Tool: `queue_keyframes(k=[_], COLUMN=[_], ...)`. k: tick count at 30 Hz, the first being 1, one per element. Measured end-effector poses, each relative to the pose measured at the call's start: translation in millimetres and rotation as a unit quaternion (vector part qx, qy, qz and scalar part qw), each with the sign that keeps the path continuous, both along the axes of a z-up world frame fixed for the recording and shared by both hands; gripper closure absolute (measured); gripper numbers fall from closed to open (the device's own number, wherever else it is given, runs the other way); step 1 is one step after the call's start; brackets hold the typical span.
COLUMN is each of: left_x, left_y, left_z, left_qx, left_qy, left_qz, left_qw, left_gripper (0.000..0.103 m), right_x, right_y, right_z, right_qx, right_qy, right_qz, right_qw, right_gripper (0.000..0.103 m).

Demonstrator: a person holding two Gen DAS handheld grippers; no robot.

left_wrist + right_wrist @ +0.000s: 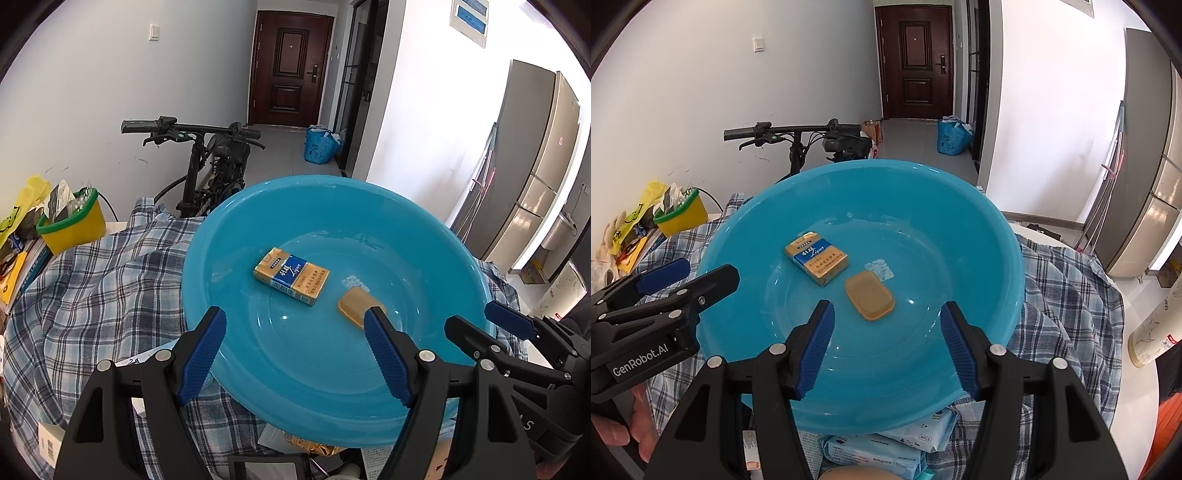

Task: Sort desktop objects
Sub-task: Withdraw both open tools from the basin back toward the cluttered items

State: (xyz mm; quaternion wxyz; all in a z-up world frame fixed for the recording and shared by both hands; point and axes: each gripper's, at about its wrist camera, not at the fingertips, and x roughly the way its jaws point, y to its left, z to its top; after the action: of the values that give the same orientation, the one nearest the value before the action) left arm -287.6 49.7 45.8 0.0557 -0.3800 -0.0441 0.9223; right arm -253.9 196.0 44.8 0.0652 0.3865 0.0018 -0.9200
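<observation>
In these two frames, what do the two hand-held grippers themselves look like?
Both match. The left hand-held gripper and right hand-held gripper have black plastic bodies with triangular cutouts and silver round pivot pins. Each finger carries a ribbed blue pad. The left one's side reads "GenRobot.AI" in white lettering. No cables or sleeves show.

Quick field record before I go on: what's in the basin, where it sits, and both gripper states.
container: blue basin, resting on a plaid cloth
contents: cigarette pack and tan soap-like bar, side by side but apart, near the middle
also in basin: small pale wrapper behind the bar
left gripper: open, empty, above the basin's near side
right gripper: open, empty, bar lies just ahead of its fingers
beside table: bicycle
</observation>
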Motion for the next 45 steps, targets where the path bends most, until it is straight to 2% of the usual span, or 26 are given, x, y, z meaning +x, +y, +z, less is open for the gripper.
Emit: queue_keyframes(k=[9, 11, 15, 21, 23, 25, 28, 29, 30, 33, 34, 38, 45], left_x=[2.2, 5.9, 17.9, 44.5, 54.2, 67.7, 90.6, 97.2, 102.9, 118.4, 121.4, 121.2, 126.1], left_y=[0.4, 1.6, -0.3, -2.3, -6.5, -11.8, -17.0, -17.3, -16.5, -13.1, -11.3, -4.5, -5.1], left_z=[3.1, 8.8, 25.3, 55.8, 68.1, 80.8, 97.5, 102.2, 106.1, 113.3, 114.8, 117.4, 113.6], left_qx=[-0.007, -0.018, -0.005, -0.010, 0.000, 0.013, 0.026, 0.025, 0.022, 0.008, 0.000, -0.022, -0.024], left_qy=[0.007, 0.023, 0.065, 0.142, 0.169, 0.205, 0.267, 0.282, 0.295, 0.338, 0.344, 0.329, 0.303], left_qz=[0.006, 0.010, 0.007, 0.006, 0.005, 0.009, 0.007, 0.004, -0.001, -0.010, -0.007, -0.012, -0.006], left_qw=[0.9999, 0.9995, 0.9979, 0.9898, 0.9856, 0.9786, 0.9634, 0.9591, 0.9553, 0.9412, 0.9389, 0.9442, 0.9528], left_gripper=[0.024, 0.024, 0.024, 0.024, 0.023, 0.016, 0.013, 0.009, 0.000, 0.000, 0.000, 0.000, 0.000], right_x=[0.6, 2.0, 8.0, 26.7, 34.0, 43.1, 58.1, 62.6, 65.5, 72.8, 74.4, 77.5, 88.1], right_y=[4.8, 4.8, 3.5, 3.7, 3.3, 4.3, 6.1, 6.5, 6.7, 4.3, 2.8, -2.8, 1.6], right_z=[1.6, 3.2, 11.2, 34.8, 43.0, 52.5, 66.1, 70.7, 74.3, 83.6, 86.1, 91.8, 97.1], right_qx=[-0.002, -0.002, 0.004, 0.019, 0.024, 0.021, 0.009, 0.005, 0.002, 0.006, 0.013, 0.037, 0.015], right_qy=[0.003, 0.007, 0.023, 0.072, 0.094, 0.123, 0.168, 0.179, 0.187, 0.211, 0.218, 0.235, 0.241], right_qz=[-0.004, -0.005, -0.003, -0.013, -0.017, -0.017, -0.017, -0.018, -0.018, -0.017, -0.019, -0.029, -0.039], right_qw=[1.000, 1.000, 1.000, 0.997, 0.995, 0.992, 0.986, 0.984, 0.982, 0.977, 0.976, 0.971, 0.970], right_gripper=[0.045, 0.045, 0.043, 0.031, 0.021, 0.005, 0.000, 0.000, 0.000, 0.000, 0.000, 0.000, 0.000])
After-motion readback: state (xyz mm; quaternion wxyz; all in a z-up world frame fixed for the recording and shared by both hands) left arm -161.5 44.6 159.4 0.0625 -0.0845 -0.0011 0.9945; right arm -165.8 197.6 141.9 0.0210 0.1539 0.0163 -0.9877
